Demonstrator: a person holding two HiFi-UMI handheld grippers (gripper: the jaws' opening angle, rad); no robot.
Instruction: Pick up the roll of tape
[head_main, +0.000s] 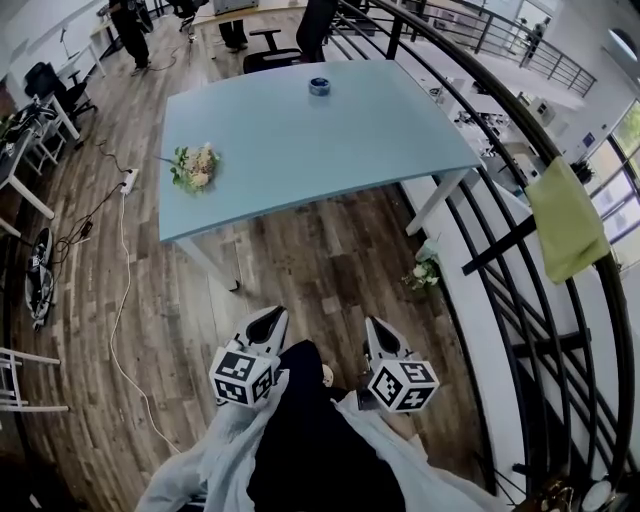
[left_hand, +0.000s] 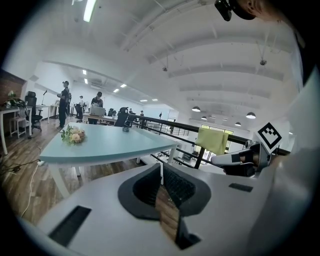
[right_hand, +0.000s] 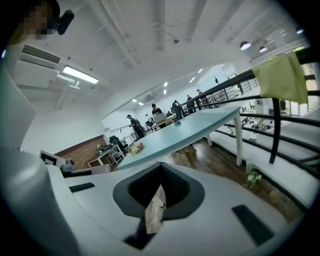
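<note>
The roll of tape (head_main: 319, 86) is a small dark ring lying near the far edge of the pale blue table (head_main: 330, 150). In the left gripper view the tape (left_hand: 126, 129) shows as a tiny dark spot on the tabletop. Both grippers hang low in the head view, over the wooden floor and well short of the table's near edge. My left gripper (head_main: 268, 322) (left_hand: 161, 164) has its jaws together with nothing between them. My right gripper (head_main: 380, 335) (right_hand: 160, 165) is shut and empty too. Both point towards the table.
A bunch of flowers (head_main: 194, 167) lies on the table's left side. A black railing (head_main: 520, 230) runs along the right with a yellow-green cloth (head_main: 565, 215) over it. Small flowers (head_main: 421, 272) sit on the floor by a table leg. A power strip (head_main: 128, 180) with a white cable lies at left. People stand at the back.
</note>
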